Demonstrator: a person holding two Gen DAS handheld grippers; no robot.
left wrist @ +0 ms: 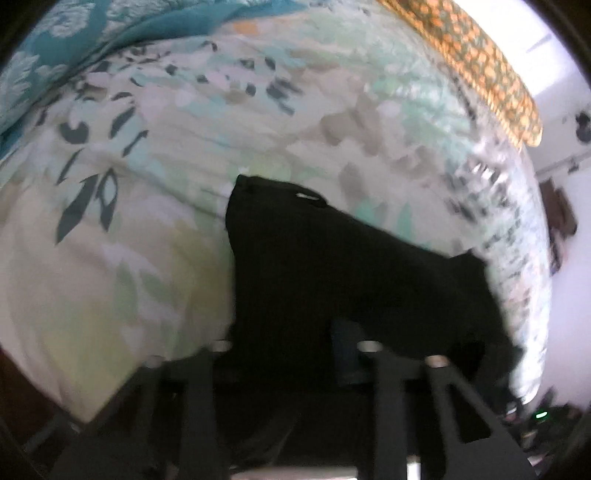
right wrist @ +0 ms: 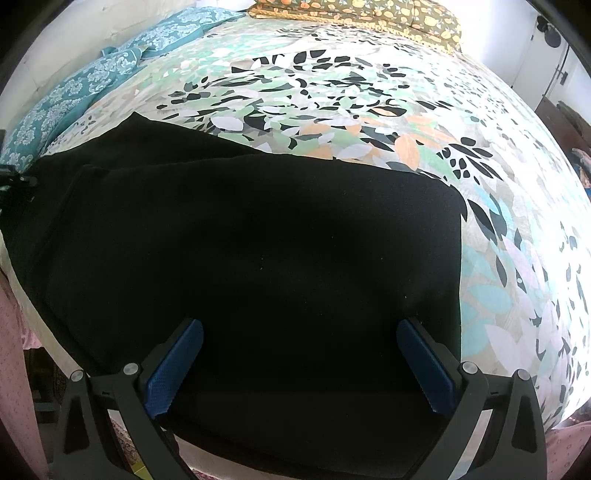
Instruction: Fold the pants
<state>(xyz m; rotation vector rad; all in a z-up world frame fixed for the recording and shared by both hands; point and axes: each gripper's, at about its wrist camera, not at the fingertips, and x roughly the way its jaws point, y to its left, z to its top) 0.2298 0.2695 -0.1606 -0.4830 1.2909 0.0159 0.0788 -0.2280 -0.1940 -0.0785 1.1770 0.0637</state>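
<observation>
- Right claw [right wrist: 299,365]: nearest the camera, blue pads [right wrist: 173,369] spread wide, released, hanging over the pants [right wrist: 258,251] with nothing pinched.
- Left claw [left wrist: 295,350]: fingers drawn close together with black cloth bunched between them; view is blurred, looks clenched on the pants.
- Pants: black, lying on the bed [right wrist: 369,110] near its front edge, folded to a broad flat slab with a second layer edge showing at left.
- Bed: leaf-print cover, teal blanket [right wrist: 92,81] at far left, orange-patterned pillow [right wrist: 369,14] at far end.
</observation>
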